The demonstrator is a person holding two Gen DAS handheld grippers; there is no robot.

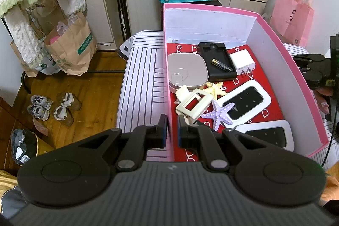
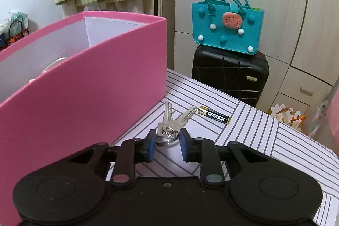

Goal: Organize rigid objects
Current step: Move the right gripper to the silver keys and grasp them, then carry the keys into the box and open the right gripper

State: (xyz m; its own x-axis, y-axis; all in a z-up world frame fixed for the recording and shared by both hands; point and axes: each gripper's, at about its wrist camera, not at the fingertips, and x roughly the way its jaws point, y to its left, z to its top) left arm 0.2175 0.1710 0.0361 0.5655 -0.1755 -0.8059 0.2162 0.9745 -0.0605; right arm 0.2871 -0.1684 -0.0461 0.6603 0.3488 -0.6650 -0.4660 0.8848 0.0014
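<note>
Left gripper (image 1: pixel 172 128) pinches pink box (image 1: pixel 167 69) wall; right gripper (image 2: pixel 167 141) fingers, spread, straddle keys (image 2: pixel 171 122) beside battery (image 2: pixel 214 114)

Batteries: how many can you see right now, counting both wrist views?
2. One battery lies inside the pink box, resting on the black case. The other battery lies on the striped cloth outside the box, beyond the keys. More could be hidden.

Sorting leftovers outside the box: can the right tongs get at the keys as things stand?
Probably yes. The right tongs straddle the key ring of the keys on the striped cloth, nothing between; the pink box stands clear alongside.
</note>
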